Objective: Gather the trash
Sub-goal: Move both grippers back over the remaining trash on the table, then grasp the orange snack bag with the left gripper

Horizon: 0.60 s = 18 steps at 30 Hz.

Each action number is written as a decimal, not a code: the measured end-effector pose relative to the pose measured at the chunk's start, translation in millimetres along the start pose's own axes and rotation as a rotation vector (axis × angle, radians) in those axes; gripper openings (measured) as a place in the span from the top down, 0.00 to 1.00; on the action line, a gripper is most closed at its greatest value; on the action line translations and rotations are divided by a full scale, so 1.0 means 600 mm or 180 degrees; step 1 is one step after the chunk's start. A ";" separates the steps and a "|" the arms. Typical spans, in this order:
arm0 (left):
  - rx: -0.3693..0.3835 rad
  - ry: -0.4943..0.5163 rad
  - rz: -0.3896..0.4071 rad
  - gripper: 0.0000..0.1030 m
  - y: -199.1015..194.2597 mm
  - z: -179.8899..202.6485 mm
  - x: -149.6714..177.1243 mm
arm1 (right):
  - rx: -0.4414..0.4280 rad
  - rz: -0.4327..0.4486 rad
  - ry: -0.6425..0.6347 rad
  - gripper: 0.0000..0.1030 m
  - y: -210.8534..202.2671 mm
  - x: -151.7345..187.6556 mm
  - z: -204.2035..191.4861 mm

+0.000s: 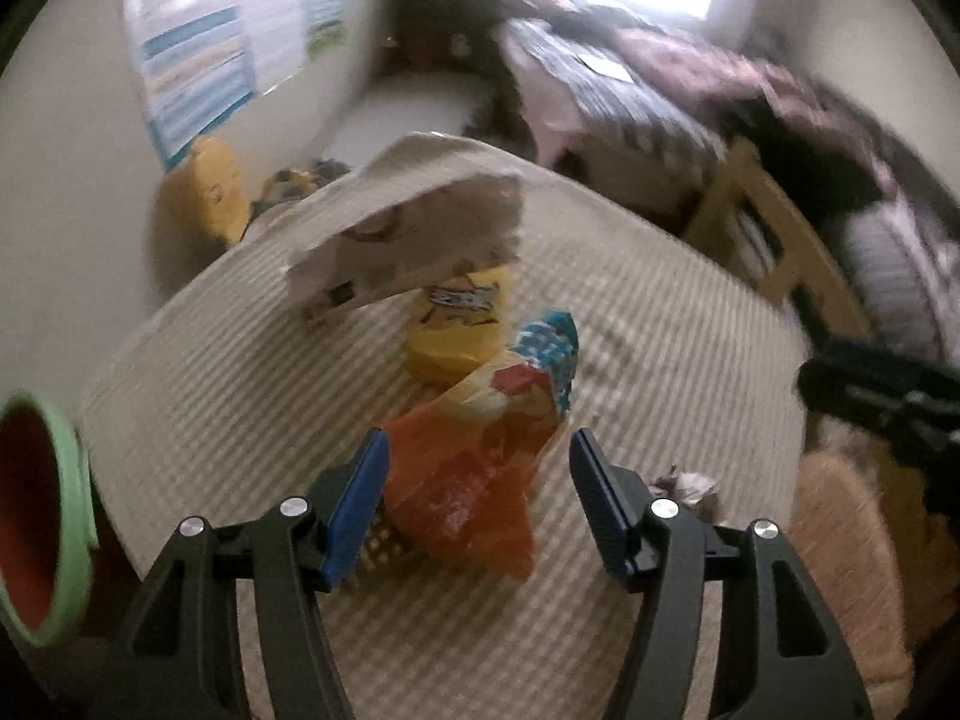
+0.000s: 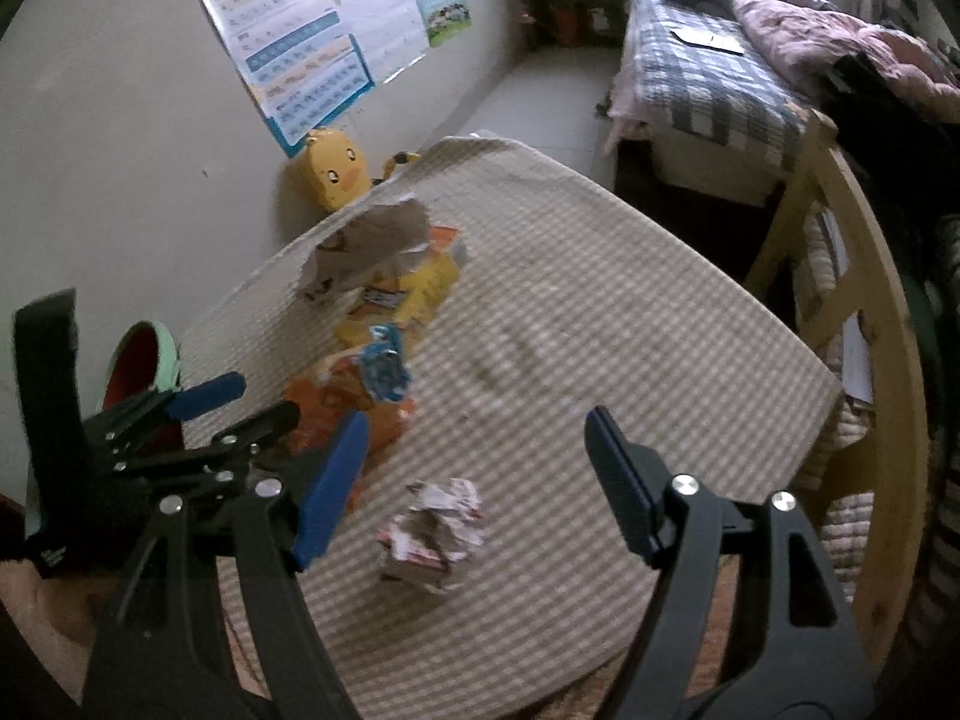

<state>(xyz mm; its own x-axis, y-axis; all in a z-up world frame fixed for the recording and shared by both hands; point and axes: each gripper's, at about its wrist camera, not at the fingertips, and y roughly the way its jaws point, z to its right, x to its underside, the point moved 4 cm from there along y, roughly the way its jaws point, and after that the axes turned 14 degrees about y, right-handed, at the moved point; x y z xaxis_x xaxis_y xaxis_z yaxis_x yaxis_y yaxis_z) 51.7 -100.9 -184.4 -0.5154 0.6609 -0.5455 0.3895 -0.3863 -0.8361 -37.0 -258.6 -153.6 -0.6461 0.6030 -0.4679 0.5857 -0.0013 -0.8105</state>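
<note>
An orange snack bag (image 1: pixel 474 468) with a blue-white top lies on the checked tablecloth (image 1: pixel 630 324). My left gripper (image 1: pixel 477 456) is open, its blue fingers either side of the bag. Behind it lie a yellow snack bag (image 1: pixel 456 330) and a torn grey-white cardboard piece (image 1: pixel 408 240). In the right wrist view a crumpled paper ball (image 2: pixel 435 531) lies on the cloth (image 2: pixel 600 312), between the open fingers of my right gripper (image 2: pixel 474 438). The orange bag (image 2: pixel 354 396), yellow bag (image 2: pixel 414 294), cardboard (image 2: pixel 372 240) and left gripper (image 2: pixel 240 402) show there too.
A green-rimmed bin with a red inside (image 2: pixel 144 360) stands at the table's left edge, also in the left wrist view (image 1: pixel 36 528). A yellow duck toy (image 2: pixel 333 171) leans on the wall. A wooden chair (image 2: pixel 864 324) and a bed (image 2: pixel 708 72) are to the right.
</note>
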 end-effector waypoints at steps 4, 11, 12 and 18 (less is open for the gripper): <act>0.0208 0.0406 -0.0261 0.43 0.036 0.024 -0.024 | 0.0012 -0.0111 0.0167 0.29 0.011 0.007 0.028; 0.0094 0.0693 -0.0578 0.40 0.090 0.022 -0.042 | -0.0027 -0.0296 0.0091 0.29 0.032 0.028 0.025; 0.0089 0.0694 -0.0589 0.40 0.093 0.022 -0.043 | -0.0024 -0.0325 0.0071 0.29 0.036 0.031 0.023; 0.0132 0.0542 -0.0480 0.67 0.072 0.014 -0.032 | -0.0041 -0.0503 0.0030 0.29 0.057 0.050 0.012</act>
<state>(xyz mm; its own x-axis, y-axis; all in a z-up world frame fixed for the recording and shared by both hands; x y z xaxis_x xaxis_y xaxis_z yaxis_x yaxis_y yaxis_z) 72.1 -135.8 -210.6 -0.4279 0.8107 -0.3995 0.2845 -0.2988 -0.9109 -39.9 -246.4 -198.0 -0.7262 0.6022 -0.3316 0.4834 0.1043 -0.8691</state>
